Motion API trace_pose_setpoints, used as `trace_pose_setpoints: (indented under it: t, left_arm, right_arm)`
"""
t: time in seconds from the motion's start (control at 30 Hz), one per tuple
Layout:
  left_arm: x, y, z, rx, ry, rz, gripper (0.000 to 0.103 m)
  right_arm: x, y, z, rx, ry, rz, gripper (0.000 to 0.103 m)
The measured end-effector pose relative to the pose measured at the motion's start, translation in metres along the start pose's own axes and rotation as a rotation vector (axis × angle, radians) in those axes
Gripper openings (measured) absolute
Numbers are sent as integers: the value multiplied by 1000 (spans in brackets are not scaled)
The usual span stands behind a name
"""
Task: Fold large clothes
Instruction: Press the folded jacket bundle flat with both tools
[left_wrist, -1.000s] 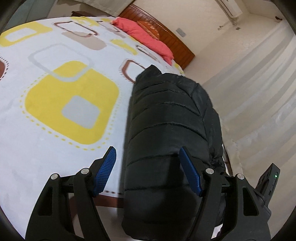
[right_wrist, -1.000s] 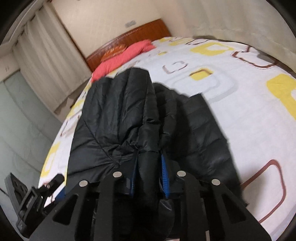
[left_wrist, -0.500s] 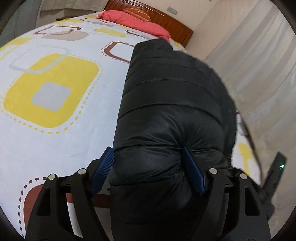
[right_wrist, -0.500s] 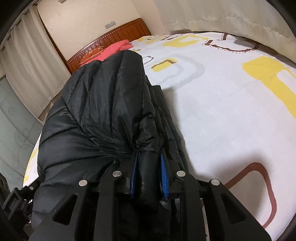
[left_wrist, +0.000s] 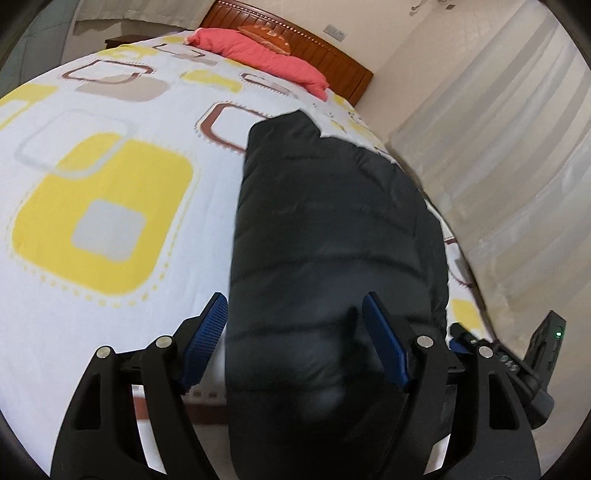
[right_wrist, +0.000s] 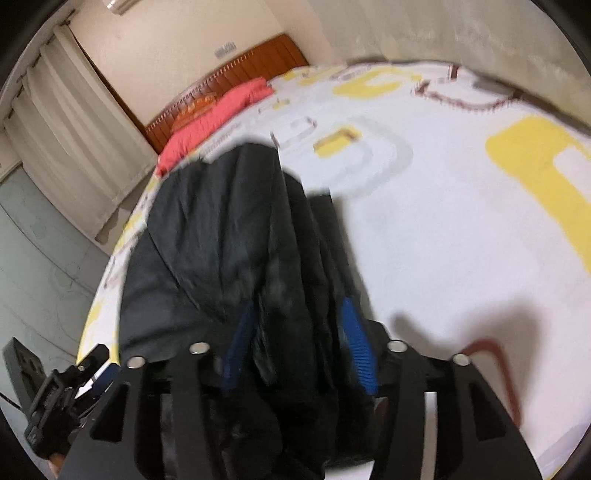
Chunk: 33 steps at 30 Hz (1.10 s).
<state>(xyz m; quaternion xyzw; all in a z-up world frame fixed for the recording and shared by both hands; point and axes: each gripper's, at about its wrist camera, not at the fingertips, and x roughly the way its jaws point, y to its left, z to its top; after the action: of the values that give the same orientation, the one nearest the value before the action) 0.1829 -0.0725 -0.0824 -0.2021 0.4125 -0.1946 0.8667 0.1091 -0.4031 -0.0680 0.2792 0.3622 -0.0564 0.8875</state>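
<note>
A black puffer jacket (left_wrist: 332, 221) lies folded lengthwise on the patterned bed sheet (left_wrist: 110, 314), near the bed's curtain-side edge. My left gripper (left_wrist: 293, 301) stands wide over the jacket's near end. The padded bulk fills the space between its blue pads, and the left pad sits just beside the jacket's edge without squeezing it. In the right wrist view, the jacket (right_wrist: 221, 229) is blurred by motion. The jaws of my right gripper (right_wrist: 299, 308) are opening, with a thick fold of the jacket loose between them.
A red pillow (left_wrist: 266, 62) and a wooden headboard (left_wrist: 325, 48) are at the far end. Pale curtains (left_wrist: 498, 166) hang close beside the jacket's side of the bed. Bare sheet (right_wrist: 443, 258) spreads wide on the other side. The other gripper's black body (left_wrist: 543, 354) shows at the edge.
The right gripper's pads, pinched on a jacket fold before, have spread apart and let it go. Both grippers shifted along the bed. The jacket sits lower and flatter under the left gripper.
</note>
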Motion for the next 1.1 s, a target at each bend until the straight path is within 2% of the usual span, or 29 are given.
trace_pose_setpoints:
  t: [0.17,0.27,0.37,0.4,0.43,0.47,0.77,0.93,1.1]
  left_arm:
    - [21,-4,38,-55,18,-29,75]
    - [36,-10,51,-73,39,-38,75]
    - [55,-16,58,-70,50,-15,75]
    - [60,-17,59,-68,54,-9,75]
    - [65,-18,59,-65,57,-4,75]
    - [71,-20,59,-62,56,0,77]
    - [108,-42,56,50,64,146,80]
    - [121,-40,52,57,66,175,82]
    - [130,-40,47,72,50,192,84]
  right_arm:
    - [7,17,45,3,-13,18,56]
    - [31,28,65,6,29,30,56]
    - [55,33,74,-16,64,-13,55]
    - [60,33,75,-18,70,-26,50]
    - [68,31,76,-21,77,-46,30]
    - [76,28,76,-24,97,-50,28]
    - [115,12,66,-53,108,-129,29]
    - [123,10,58,-62,90,-148,29]
    - [130,3,54,-36,79,-126,30]
